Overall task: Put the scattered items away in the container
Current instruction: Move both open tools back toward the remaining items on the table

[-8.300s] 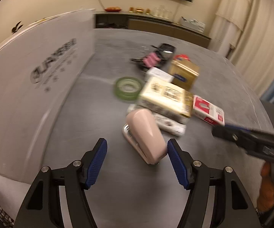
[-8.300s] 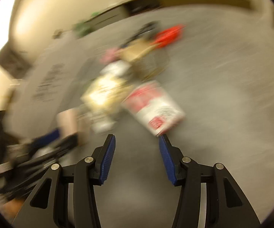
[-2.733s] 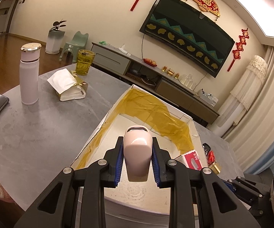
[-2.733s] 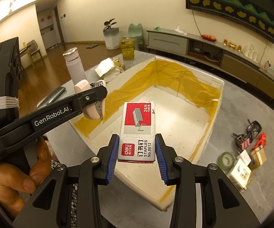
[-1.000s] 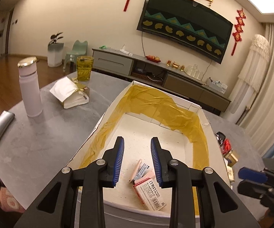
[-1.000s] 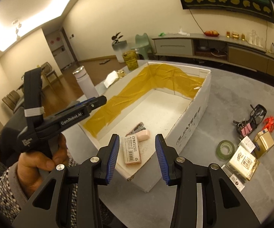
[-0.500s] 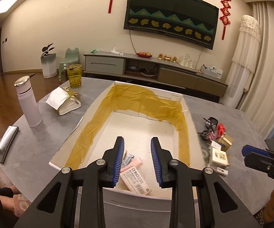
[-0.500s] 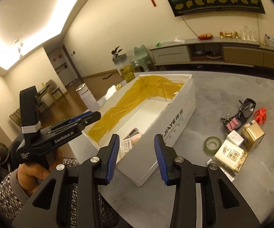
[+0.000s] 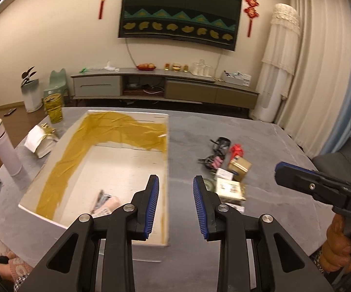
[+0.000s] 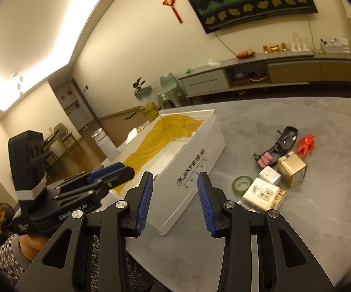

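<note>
Left tool (image 9: pixel 175 202) and right tool (image 10: pixel 175 196) both spread apart, empty, above box (image 9: pixel 167 146) edge. Pink stapler (image 9: pixel 109 202) inside box. Tape roll (image 10: pixel 242 183), packets (image 10: pixel 264 194), glasses (image 10: pixel 285 138) scattered on worktop (image 10: pixel 309 219) beside box.

The white box (image 10: pixel 195 168) carries "JIAYE" in dark letters on its near outer side wall, followed by characters too small to make out. The left gripper (image 10: pixel 117 170) body reads "GenRobot.AI". On the right gripper (image 9: pixel 321 189), only "DAS" shows at the picture's edge. Print on the cream packet (image 10: pixel 264 193) is illegible.
</note>
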The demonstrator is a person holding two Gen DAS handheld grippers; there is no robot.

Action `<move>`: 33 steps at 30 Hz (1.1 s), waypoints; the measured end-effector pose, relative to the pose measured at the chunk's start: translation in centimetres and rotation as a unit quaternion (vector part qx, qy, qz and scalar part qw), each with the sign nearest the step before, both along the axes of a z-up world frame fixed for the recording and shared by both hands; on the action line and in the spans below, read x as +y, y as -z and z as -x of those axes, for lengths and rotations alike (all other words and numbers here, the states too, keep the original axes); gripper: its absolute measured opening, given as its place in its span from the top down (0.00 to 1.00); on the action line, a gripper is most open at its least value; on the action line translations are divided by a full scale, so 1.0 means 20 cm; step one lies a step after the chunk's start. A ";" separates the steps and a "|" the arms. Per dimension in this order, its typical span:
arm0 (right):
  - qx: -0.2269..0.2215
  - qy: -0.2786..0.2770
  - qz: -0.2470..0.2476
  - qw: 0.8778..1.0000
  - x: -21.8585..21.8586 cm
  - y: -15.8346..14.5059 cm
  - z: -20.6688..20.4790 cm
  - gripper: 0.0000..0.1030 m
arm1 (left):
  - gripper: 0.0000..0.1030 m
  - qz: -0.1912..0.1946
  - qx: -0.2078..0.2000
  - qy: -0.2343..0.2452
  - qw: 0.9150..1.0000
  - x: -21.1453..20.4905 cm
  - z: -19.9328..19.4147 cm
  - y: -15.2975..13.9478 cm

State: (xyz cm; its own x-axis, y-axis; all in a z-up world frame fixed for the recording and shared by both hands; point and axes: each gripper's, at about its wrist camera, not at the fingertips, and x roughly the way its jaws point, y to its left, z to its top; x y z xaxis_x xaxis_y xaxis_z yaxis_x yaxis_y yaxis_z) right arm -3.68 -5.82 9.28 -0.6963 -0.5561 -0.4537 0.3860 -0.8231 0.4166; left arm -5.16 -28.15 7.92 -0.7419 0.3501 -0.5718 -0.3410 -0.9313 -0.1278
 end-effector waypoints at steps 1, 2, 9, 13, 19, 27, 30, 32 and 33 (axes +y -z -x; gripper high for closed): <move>0.002 0.004 0.002 1.000 0.02 -0.01 -0.01 0.61 | 0.70 0.001 0.000 0.007 1.000 0.04 -0.01 0.00; 0.003 0.007 0.003 1.000 0.04 -0.01 -0.02 0.61 | 0.70 0.002 0.000 0.013 1.000 0.07 -0.02 -0.01; 0.009 0.031 0.006 0.999 0.18 -0.04 -0.07 0.61 | 0.70 0.009 -0.006 0.048 0.999 0.26 -0.07 -0.01; 0.015 0.058 -0.001 0.998 0.27 -0.06 -0.08 0.61 | 0.69 0.008 -0.012 0.060 0.998 0.33 -0.08 0.00; 0.000 0.094 0.004 0.996 0.41 -0.02 -0.06 0.61 | 0.64 0.002 -0.021 0.078 0.997 0.44 -0.07 0.02; -0.038 0.122 -0.002 0.992 0.49 0.07 0.05 0.61 | 0.63 0.007 -0.043 0.103 0.994 0.60 0.00 0.13; -0.053 0.124 -0.006 0.991 0.49 0.12 0.08 0.61 | 0.63 0.007 -0.058 0.108 0.992 0.64 0.04 0.20; -0.063 0.126 -0.009 0.990 0.50 0.15 0.11 0.61 | 0.63 0.008 -0.068 0.110 0.992 0.65 0.08 0.25; -0.067 0.126 -0.010 0.990 0.50 0.17 0.12 0.61 | 0.63 0.008 -0.073 0.109 0.991 0.66 0.09 0.27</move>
State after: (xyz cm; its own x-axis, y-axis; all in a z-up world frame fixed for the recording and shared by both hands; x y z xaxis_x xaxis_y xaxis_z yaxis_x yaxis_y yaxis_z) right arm -6.02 4.14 5.95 -0.7448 -0.3618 -0.5608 0.1093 -0.8951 0.4323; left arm -7.01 -14.99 2.43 -0.5584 0.4829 -0.6745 -0.5138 -0.8397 -0.1758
